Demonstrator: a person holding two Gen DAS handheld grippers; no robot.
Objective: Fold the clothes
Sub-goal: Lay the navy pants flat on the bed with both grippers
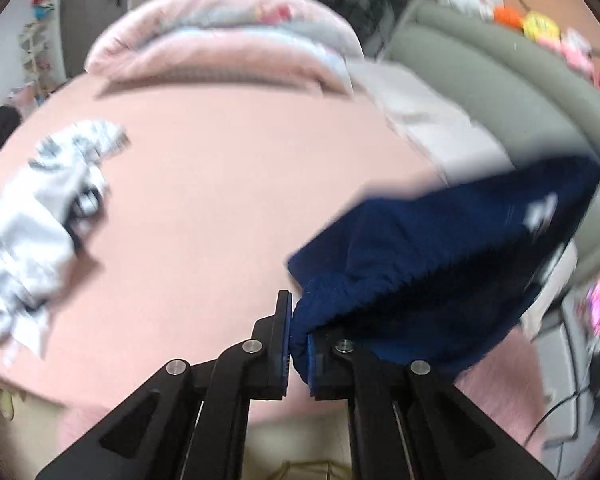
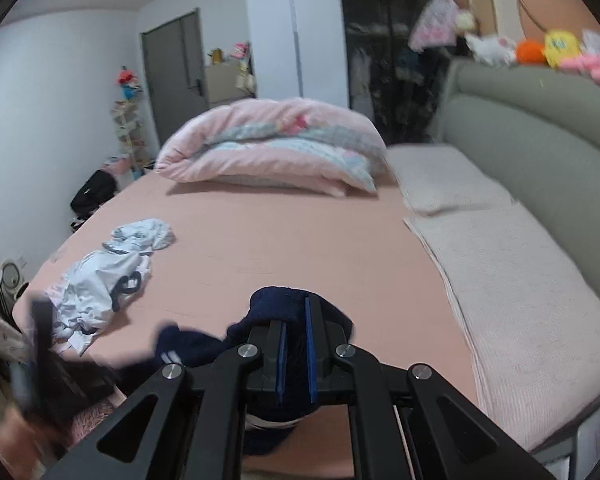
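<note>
Both grippers hold one navy garment (image 1: 440, 264) above the near edge of a pink bed (image 1: 220, 184): the left gripper (image 1: 298, 344) pinches a bunched edge, the cloth stretching away to its right, while the right gripper (image 2: 294, 356), jaws narrow, clamps another part. Open sheet lies ahead for spreading it; a crumpled white garment (image 2: 104, 280) lies well apart to the left, pillows (image 2: 500, 280) to the right.
</note>
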